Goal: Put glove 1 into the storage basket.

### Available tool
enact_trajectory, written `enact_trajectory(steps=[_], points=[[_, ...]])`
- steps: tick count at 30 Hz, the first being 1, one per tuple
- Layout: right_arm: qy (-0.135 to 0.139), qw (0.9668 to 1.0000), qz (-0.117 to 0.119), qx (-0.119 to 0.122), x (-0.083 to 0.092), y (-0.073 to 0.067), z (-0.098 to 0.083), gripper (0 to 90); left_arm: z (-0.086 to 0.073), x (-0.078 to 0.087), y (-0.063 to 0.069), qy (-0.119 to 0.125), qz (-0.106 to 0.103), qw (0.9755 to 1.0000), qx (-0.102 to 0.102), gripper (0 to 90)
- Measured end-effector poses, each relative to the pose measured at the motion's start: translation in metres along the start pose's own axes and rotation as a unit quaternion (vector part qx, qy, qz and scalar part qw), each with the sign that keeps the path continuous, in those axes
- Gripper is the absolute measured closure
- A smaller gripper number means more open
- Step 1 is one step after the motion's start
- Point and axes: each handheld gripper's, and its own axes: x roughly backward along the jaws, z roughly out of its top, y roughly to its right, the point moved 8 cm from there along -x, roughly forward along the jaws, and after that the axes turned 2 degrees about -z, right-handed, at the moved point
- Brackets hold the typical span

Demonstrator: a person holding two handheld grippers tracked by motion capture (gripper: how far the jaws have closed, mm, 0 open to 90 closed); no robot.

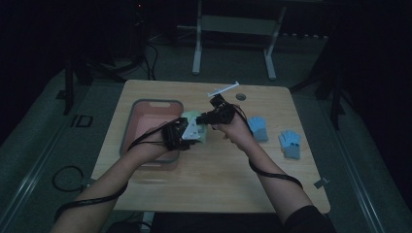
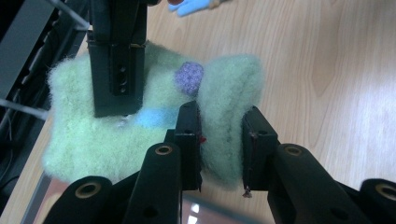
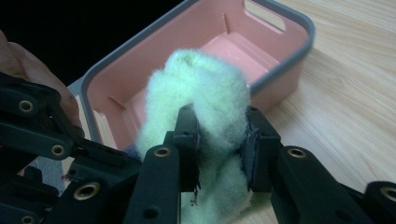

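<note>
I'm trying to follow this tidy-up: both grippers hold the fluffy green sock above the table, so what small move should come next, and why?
Probably carry the green sock a little sideways over the pink bin. The left gripper and right gripper each pinch it, it hangs above the table, and the bin stands open right beside it.
</note>
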Motion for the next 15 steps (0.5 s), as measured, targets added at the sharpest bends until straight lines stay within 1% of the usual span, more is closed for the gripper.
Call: enact_trajectory(steps=[1, 3, 8, 13, 15], points=[[0.0, 1.0, 0.001, 0.002, -0.002, -0.002, 0.002, 70.6, -0.003, 0.002, -0.001, -0.001, 0.002, 1.0, 0.0, 72.7], [-0.002, 1.0, 0.004, 0.005, -0.009, -0.006, 0.007, 70.6, -0.01, 0.007, -0.003, -0.003, 0.002, 1.0, 0.007, 72.7], [-0.003, 0.9999, 0.015, 0.006, -0.024, -0.018, 0.017, 70.7, -0.028, 0.019, -0.009, -0.015, 0.006, 0.9998, 0.014, 72.7], [-0.004, 0.9996, 0.025, 0.013, -0.044, -0.03, 0.028, 70.8, -0.047, 0.026, -0.012, -0.029, 0.011, 0.9992, 0.024, 72.8], [-0.005, 0.9995, 0.028, 0.013, -0.051, -0.034, 0.029, 70.8, -0.055, 0.028, -0.013, -0.032, 0.009, 0.999, 0.03, 72.8]])
